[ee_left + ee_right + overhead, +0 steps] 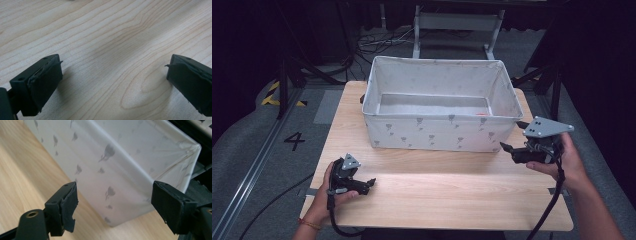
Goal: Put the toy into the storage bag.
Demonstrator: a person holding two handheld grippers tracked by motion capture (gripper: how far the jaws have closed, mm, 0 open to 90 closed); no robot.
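A white fabric bin (pixel 439 131) printed with small grey figures stands open-topped on the far half of the wooden table (pixel 447 195). A small reddish speck (pixel 482 114) lies on the bin's floor; what it is cannot be made out. My right gripper (pixel 512 136) is open just off the bin's near right corner, and in the right gripper view that gripper (pixel 113 202) has the bin's corner (pixel 120 157) between and beyond its jaws without touching it. My left gripper (pixel 370 183) rests low near the table's front left. It is open (pixel 113 75) over bare wood and holds nothing.
Cables trail from both grippers over the table's front edge. Behind the table stand a white metal frame (pixel 457 22) and loose floor cables (pixel 372 42). On the grey floor to the left are a painted "4" (pixel 294 140) and yellow-black tape (pixel 272 95).
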